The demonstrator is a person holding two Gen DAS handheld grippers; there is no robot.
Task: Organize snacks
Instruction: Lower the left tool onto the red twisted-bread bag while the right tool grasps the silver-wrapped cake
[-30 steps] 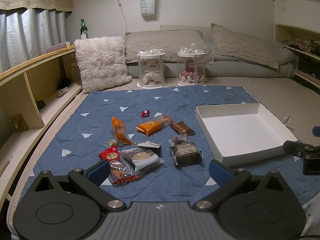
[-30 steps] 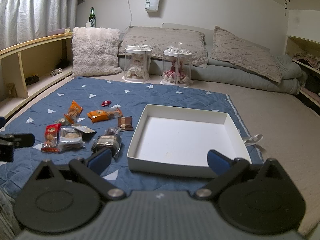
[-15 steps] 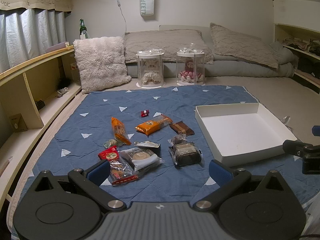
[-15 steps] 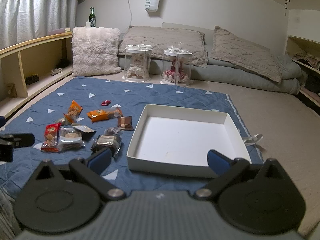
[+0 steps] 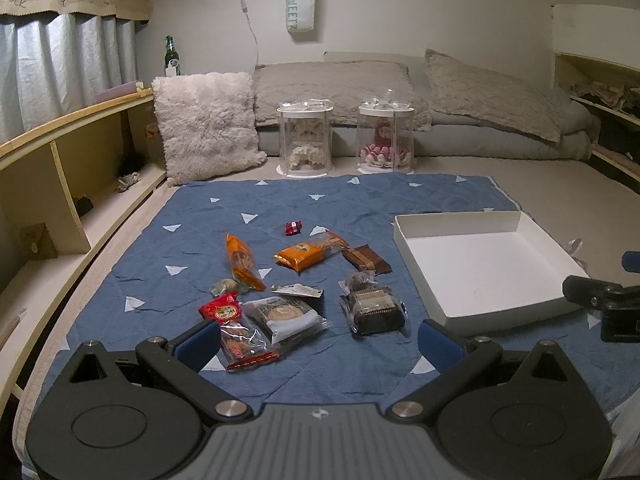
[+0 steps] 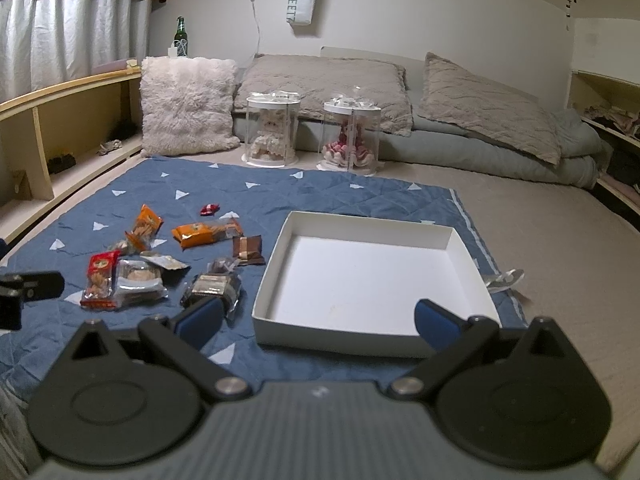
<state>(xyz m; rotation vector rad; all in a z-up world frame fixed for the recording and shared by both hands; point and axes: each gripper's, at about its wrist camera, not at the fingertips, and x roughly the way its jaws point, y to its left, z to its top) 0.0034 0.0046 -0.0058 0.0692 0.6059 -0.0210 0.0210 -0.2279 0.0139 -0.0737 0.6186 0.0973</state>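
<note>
Several wrapped snacks lie scattered on a blue quilted mat [image 5: 360, 200]: a red cracker pack [image 5: 236, 332], a round pastry in clear wrap [image 5: 286, 316], a dark cake pack [image 5: 374, 310], two orange packs [image 5: 306, 254] [image 5: 242, 262], a brown bar [image 5: 366, 260] and a small red candy [image 5: 293, 227]. An empty white box [image 5: 486, 266] [image 6: 372, 276] sits to their right. My left gripper [image 5: 320, 346] hovers open just short of the snacks, holding nothing. My right gripper [image 6: 318, 320] is open over the box's near edge, also holding nothing.
Two clear cylinder cases with dolls [image 5: 306, 140] [image 5: 386, 138] stand beyond the mat. A fluffy pillow [image 5: 206, 124] leans at the back left, and grey cushions and bedding [image 5: 480, 96] line the back. Wooden shelving [image 5: 60, 184] runs along the left side.
</note>
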